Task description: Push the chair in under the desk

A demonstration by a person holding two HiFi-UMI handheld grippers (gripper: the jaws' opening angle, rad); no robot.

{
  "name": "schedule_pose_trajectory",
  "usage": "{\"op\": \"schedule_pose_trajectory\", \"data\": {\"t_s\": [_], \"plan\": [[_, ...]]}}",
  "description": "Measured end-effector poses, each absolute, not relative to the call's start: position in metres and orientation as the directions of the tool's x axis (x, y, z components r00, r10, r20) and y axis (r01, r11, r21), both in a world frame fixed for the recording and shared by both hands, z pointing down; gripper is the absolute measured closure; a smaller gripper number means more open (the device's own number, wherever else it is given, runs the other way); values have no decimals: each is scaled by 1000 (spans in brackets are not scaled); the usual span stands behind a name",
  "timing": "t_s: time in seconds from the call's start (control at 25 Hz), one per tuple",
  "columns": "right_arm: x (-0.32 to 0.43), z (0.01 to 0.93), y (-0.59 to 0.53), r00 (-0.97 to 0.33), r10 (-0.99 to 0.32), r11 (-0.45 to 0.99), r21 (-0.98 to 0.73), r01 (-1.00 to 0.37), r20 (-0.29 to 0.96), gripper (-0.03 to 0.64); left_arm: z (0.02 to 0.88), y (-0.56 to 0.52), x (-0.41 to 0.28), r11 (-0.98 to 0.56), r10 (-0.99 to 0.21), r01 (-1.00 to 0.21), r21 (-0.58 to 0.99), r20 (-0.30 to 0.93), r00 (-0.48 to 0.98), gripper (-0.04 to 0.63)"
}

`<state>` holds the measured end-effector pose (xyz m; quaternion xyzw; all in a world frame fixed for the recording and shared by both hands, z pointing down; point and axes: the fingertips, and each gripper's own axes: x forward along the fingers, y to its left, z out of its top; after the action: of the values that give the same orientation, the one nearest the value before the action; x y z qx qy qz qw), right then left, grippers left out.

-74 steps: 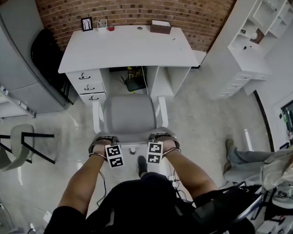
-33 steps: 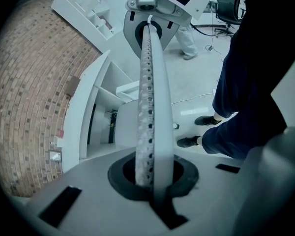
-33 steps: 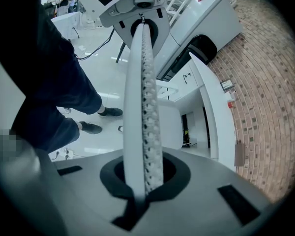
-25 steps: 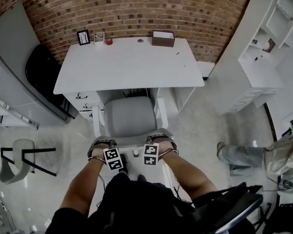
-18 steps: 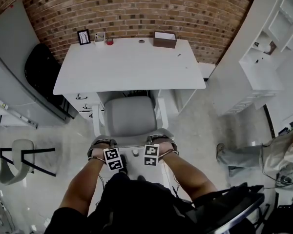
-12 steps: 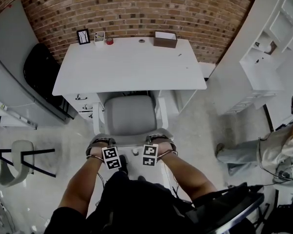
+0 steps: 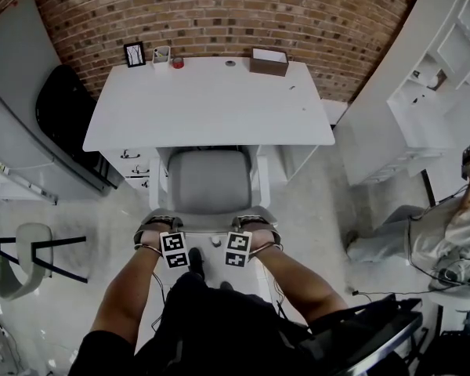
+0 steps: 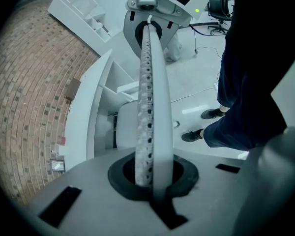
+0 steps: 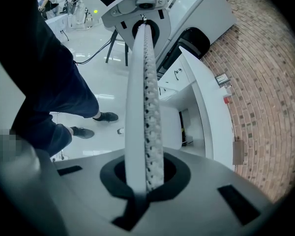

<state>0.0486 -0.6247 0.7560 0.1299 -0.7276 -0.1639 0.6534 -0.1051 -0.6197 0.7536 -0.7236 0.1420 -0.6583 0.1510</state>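
The grey chair (image 7: 207, 180) faces the white worktop (image 7: 211, 104), lined up with the knee space to the right of the drawer stack (image 7: 137, 175). Seen from above, the front of its seat just meets the worktop's near edge. Most of the seat, the white armrests (image 7: 156, 186) and the backrest (image 7: 207, 220) are out over the open floor.

The person stands right behind the chair, with the left hand (image 7: 151, 232) and the right hand (image 7: 260, 229) at the two ends of the backrest's top. The left gripper (image 8: 150, 53) and the right gripper (image 9: 143, 53) sit side by side there. The hands hide whether the jaws actually touch the backrest. Each gripper view shows its two jaws pressed flat together along their length, with nothing caught between them.

At the worktop's far edge, against the brick wall (image 7: 219, 10), stand a small picture frame (image 7: 135, 54) and a brown box (image 7: 269, 61). A second chair (image 7: 17, 258) stands well off to the left, and another person (image 7: 442, 237) is at the right.
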Motion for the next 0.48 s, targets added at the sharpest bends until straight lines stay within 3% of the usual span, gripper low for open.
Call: {"op": "schedule_pose_trajectory", "data": {"t_s": [0.4,0.48], "plan": [[48,757,-623,-116,-410,909,415,27,905,604,752,-620,-106,-901,-432,-10,-434,896,101,583],[47,755,-621,-137,-399,914,406,22,907,570,746,-619,-106,-896,-444,-58,-440,888,120,562]]}}
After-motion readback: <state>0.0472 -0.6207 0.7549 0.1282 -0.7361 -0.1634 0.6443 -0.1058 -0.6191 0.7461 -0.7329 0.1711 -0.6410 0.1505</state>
